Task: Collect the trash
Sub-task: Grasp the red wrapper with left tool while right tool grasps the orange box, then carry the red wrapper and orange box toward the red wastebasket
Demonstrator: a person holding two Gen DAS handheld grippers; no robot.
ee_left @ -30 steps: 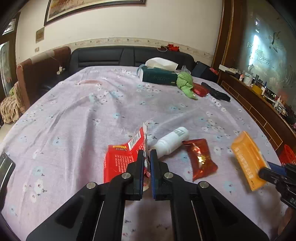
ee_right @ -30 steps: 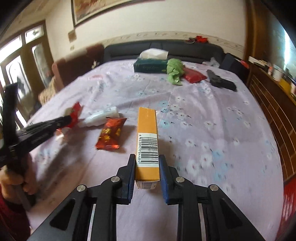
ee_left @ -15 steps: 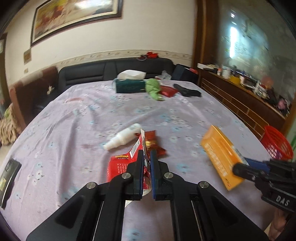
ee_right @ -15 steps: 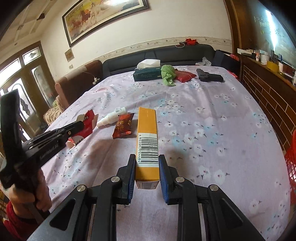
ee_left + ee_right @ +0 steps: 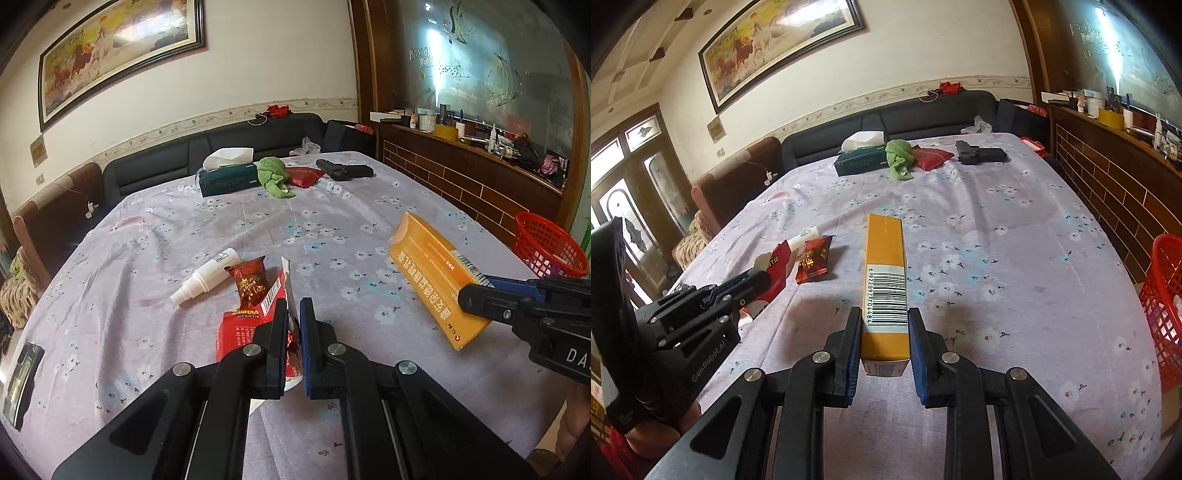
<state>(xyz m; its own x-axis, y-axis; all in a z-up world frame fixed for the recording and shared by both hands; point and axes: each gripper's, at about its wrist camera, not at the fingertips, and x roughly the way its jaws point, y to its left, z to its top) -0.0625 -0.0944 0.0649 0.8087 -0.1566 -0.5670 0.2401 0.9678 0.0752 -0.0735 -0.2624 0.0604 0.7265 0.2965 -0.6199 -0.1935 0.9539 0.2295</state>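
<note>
Swung both loads right toward the red basket (image 5: 546, 251) at the table's edge: left gripper (image 5: 293, 317) pinched tight on the red wrapper (image 5: 240, 328), right gripper (image 5: 882, 332) clamped around the orange box (image 5: 885, 258), both lifted clear, ready for dropping.

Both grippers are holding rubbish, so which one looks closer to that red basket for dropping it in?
Probably the right gripper. It is shut on the orange box, and the red basket sits off the table's right edge on its side. The left gripper, holding the red wrapper, is farther over.
</note>
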